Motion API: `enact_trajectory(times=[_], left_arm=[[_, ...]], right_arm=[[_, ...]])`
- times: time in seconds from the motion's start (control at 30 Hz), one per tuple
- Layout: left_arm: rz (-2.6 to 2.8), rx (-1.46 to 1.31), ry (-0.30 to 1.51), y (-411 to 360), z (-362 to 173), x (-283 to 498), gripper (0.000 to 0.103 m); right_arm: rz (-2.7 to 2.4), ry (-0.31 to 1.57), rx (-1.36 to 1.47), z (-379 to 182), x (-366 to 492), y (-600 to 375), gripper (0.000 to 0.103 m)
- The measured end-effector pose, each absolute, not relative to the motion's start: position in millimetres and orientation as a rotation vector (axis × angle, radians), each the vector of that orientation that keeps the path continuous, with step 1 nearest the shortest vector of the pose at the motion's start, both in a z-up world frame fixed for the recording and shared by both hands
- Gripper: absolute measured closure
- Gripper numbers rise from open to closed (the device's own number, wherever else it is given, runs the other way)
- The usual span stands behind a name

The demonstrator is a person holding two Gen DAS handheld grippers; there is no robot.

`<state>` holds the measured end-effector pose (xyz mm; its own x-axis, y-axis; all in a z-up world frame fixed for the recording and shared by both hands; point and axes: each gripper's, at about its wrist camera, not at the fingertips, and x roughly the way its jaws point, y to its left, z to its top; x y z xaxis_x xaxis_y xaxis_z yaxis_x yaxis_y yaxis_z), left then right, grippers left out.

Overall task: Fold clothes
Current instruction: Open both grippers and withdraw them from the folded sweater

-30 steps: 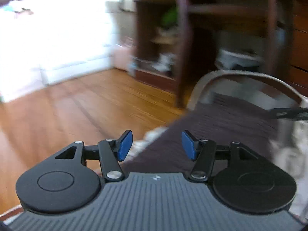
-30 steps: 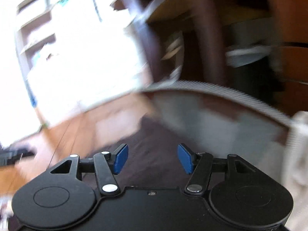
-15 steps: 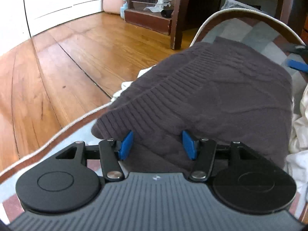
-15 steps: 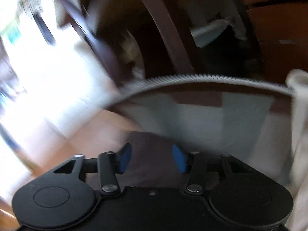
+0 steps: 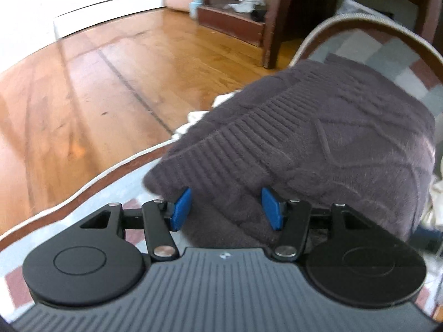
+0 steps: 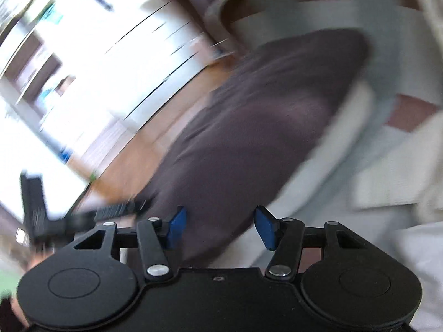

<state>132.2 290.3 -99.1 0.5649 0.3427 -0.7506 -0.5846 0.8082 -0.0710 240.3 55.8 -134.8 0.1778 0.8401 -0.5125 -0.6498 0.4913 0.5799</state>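
Observation:
A dark brown-purple knit sweater [image 5: 318, 144] lies folded on a checked cloth surface [image 5: 387, 55]. My left gripper [image 5: 225, 207] is open, its blue pads on either side of the sweater's near ribbed edge, holding nothing. In the right wrist view the same sweater [image 6: 249, 127] is motion-blurred. My right gripper [image 6: 218, 227] is open over the sweater's near end. The left gripper's dark body [image 6: 110, 210] shows at the left of that view.
White and cream clothes [image 6: 387, 171] lie to the right of the sweater. The cloth surface has a white piped rim [image 5: 83, 191]. Beyond it is a wooden floor [image 5: 97, 83] and dark wooden furniture [image 5: 277, 13].
The left gripper dropped from looking at the room to the sweater's near edge and moved closer. The right gripper swung round fast and now tilts over the sweater. Both stayed open.

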Motion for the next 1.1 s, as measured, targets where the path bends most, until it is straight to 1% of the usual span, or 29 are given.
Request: enact_trajectory(times=[0.13,0.17,0.2,0.23,0.27,0.33,0.4,0.43,0.5,0.63,0.67,0.7,0.83,1.0,1.1], left_arm=[[0.508,-0.351,0.856,263.7,-60.2,102.9,0.047],[0.473,-0.362,0.85,255.5,-50.7,95.8,0.041],[0.453,-0.366,0.84,246.8,-41.5,89.2,0.027],[0.439,-0.368,0.832,237.6,-32.2,82.7,0.021],[0.437,-0.361,0.824,228.9,-23.9,76.8,0.017],[0.458,-0.327,0.81,210.4,-9.7,66.5,0.016],[0.471,-0.309,0.794,192.9,2.4,55.9,0.006],[0.462,-0.32,0.792,186.2,4.9,51.0,0.004],[0.439,-0.343,0.795,173.6,8.2,42.0,0.004],[0.48,-0.301,0.828,152.9,12.7,28.1,0.004],[0.481,-0.298,0.841,149.0,13.0,24.8,0.002],[0.477,-0.299,0.856,145.7,13.0,21.6,0.001],[0.459,-0.299,0.895,134.1,11.7,8.8,0.0],[0.456,-0.305,0.919,123.3,5.9,-5.7,0.0],[0.46,-0.291,0.98,118.9,-5.1,-8.2,0.0]], right_arm=[[1.141,0.895,0.188,-106.9,214.9,46.0,0.044],[1.117,0.86,0.185,-93.2,206.6,36.2,0.044],[1.087,0.822,0.169,-79.4,198.1,26.8,0.042],[1.056,0.787,0.135,-67.4,191.2,19.6,0.042],[1.026,0.763,0.092,-58.1,186.4,14.7,0.042],[0.965,0.726,0.027,-45.4,179.6,8.3,0.042],[0.929,0.705,0.014,-37.0,173.0,-3.4,0.042],[0.915,0.701,0.02,-34.0,168.9,-11.1,0.043],[0.866,0.685,0.031,-25.3,158.4,-24.3,0.042],[0.801,0.695,-0.007,-16.2,143.0,-44.4,0.042],[0.784,0.702,-0.018,-14.6,138.7,-47.0,0.041],[0.774,0.711,-0.033,-13.9,135.8,-47.5,0.041],[0.771,0.731,-0.131,-13.8,118.6,-46.0,0.041],[0.747,0.765,-0.213,-9.2,106.9,-48.7,0.036],[0.72,0.783,-0.238,-7.0,103.4,-51.0,0.032]])
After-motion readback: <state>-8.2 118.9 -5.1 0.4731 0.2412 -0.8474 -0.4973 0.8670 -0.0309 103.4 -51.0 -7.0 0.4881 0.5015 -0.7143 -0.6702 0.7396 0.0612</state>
